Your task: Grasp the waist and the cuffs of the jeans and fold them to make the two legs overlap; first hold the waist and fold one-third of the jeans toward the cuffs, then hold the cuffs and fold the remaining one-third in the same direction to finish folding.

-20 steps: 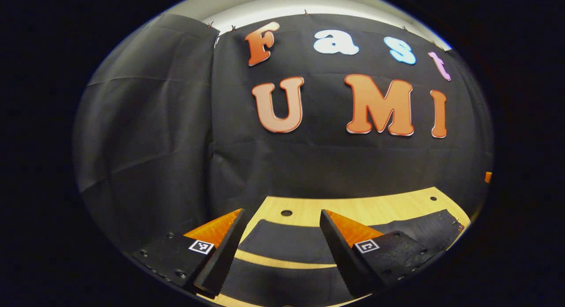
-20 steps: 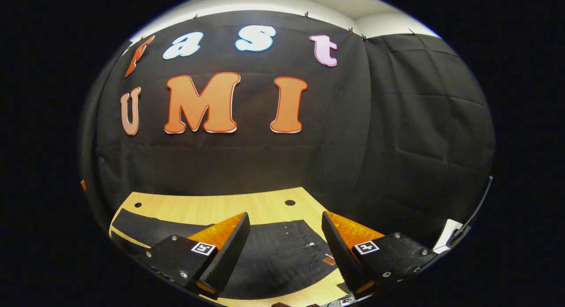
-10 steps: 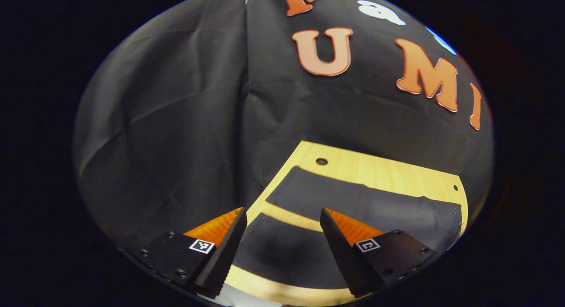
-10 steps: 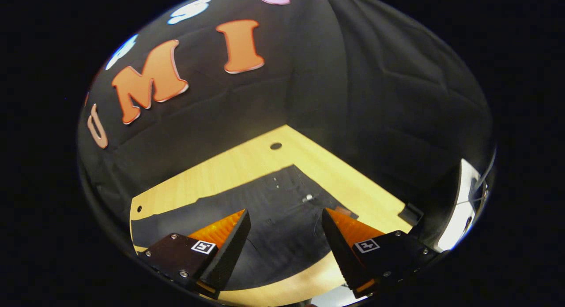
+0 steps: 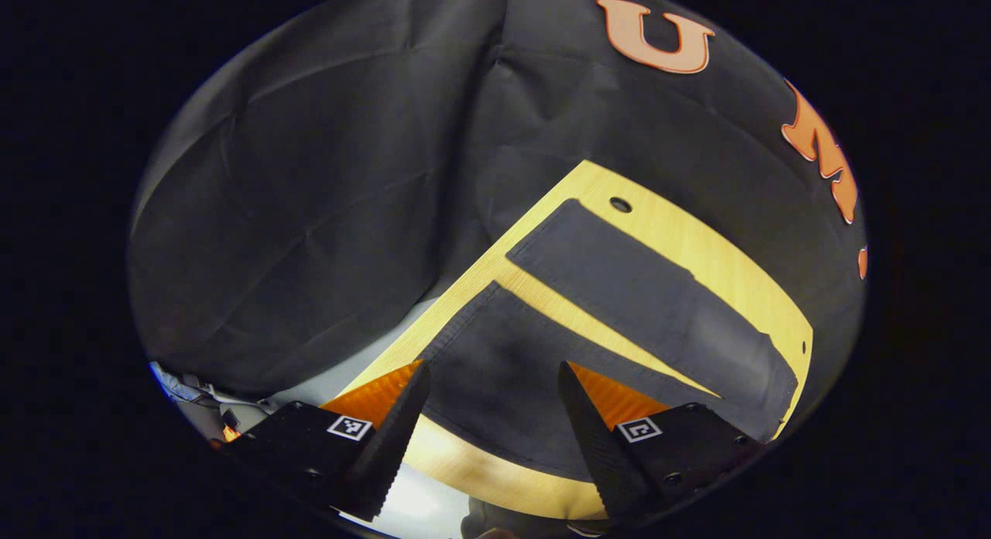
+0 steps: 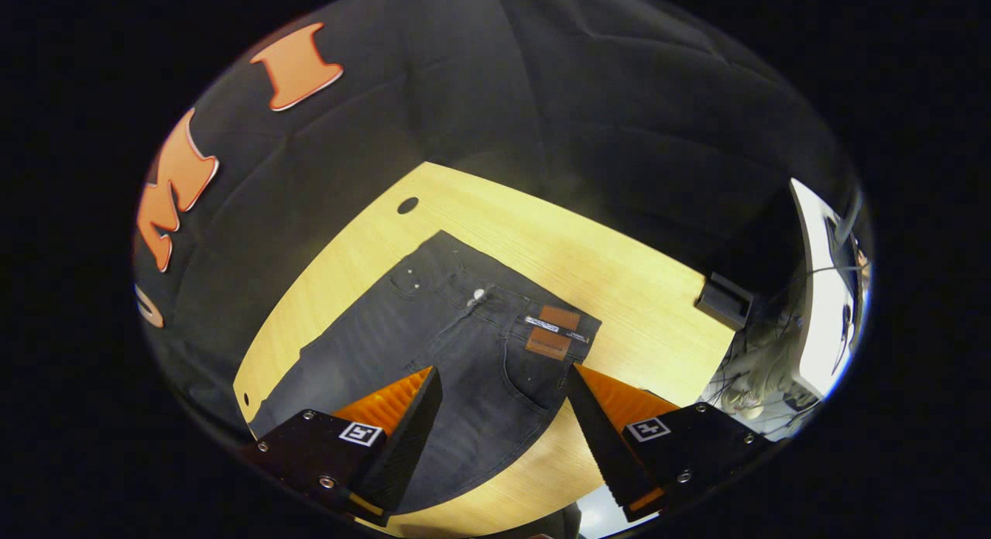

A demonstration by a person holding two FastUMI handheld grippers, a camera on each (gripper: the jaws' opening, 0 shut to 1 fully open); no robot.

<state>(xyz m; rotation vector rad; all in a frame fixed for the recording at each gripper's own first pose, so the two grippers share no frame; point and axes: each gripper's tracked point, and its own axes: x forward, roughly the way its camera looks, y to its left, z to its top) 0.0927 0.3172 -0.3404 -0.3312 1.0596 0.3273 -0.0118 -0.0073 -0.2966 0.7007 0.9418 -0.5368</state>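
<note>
Dark charcoal-grey jeans [image 6: 457,353] with a faint faded wash lie on a pale yellow wooden table [image 6: 612,276] with fine straight grain. A brown patch [image 6: 553,330] with a small white label sits at the waistband, beside a silver button [image 6: 476,295]. In the left gripper view, the two legs [image 5: 619,291] are plain dark grey. The booth's wall [image 6: 588,97] is black cloth.

Brown waist patch [image 6: 548,331] on jeans [image 6: 457,369], print too small to read
</note>
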